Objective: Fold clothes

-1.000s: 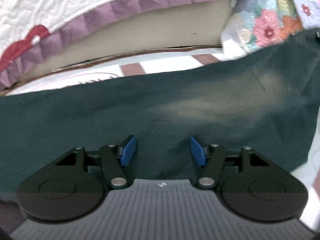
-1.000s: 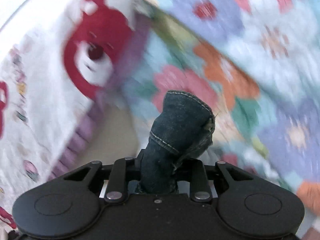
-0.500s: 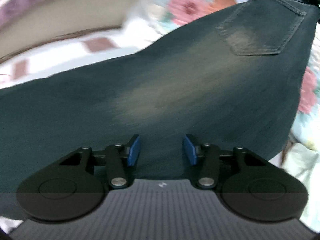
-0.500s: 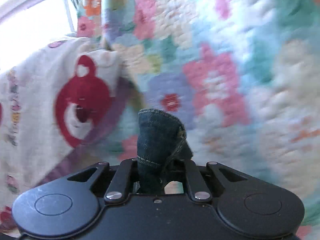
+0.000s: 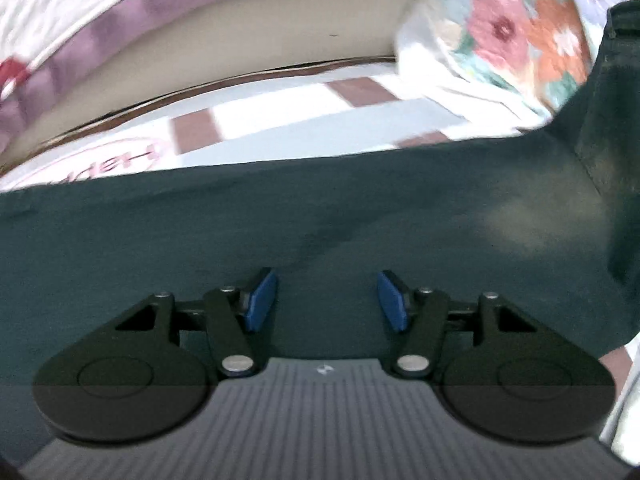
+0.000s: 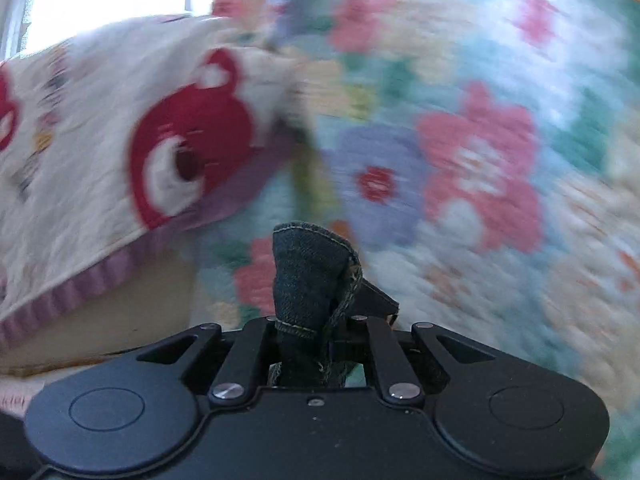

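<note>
Treat the jeans as heavy, limp denim: right tongs clamp a hemmed edge, left tongs gape empty.

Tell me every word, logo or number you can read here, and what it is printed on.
Pink lettering inside a round print on the bedsheet: blurred, not readable.
Small white mark on the grey body behind the left tool: a logo, too small to make out.
Jeans, floral quilt and bear-print blanket: no text visible.
</note>
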The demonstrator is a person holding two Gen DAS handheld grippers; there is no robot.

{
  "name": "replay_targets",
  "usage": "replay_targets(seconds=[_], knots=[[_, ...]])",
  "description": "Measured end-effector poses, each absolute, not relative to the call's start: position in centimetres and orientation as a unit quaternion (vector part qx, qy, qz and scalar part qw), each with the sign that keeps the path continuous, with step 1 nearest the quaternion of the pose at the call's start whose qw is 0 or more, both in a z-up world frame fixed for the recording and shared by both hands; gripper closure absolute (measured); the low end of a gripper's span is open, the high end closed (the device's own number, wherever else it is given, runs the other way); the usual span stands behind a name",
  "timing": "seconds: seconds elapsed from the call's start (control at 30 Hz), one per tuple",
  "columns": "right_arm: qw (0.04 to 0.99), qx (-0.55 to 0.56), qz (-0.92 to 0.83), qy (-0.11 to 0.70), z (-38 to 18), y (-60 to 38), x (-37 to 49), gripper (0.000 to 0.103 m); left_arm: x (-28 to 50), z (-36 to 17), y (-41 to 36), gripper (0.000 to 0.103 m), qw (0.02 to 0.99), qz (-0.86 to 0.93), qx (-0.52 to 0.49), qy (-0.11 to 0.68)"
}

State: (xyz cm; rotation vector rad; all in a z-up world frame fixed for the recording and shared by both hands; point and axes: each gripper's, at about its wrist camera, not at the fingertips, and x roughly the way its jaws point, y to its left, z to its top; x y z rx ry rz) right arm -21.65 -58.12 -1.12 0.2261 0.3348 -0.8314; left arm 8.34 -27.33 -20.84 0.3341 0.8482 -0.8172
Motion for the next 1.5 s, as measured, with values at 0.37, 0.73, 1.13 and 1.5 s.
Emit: replay_targets(seconds=[0.37,0.73,1.13,1.5], knots=[[0.946,0.04,-0.251,0.202,1.2,-50.1,-11.4,0.092,16.0,-20.5,-13.6,0.041,0.852,-0.259,0.098,0.444],[0.971,-0.023,-0.082,0.224,1.3,-39.8,-0.7,0.093,19.6,-20.5,-5.3,0.04,0.849,-0.226,-0.053,0.475],[0.963,-0.089,0.071,0.245,-0.8,-27.4,7.9,0.093,20.8,-20.7,-0.8,0.037,0.798,-0.252,-0.189,0.513],[0.941,0.027,0.117,0.318,-8.8,-26.2,9.7,0.09,20.5,-20.5,0.7,0.036,0.766,-0.292,-0.265,0.508]])
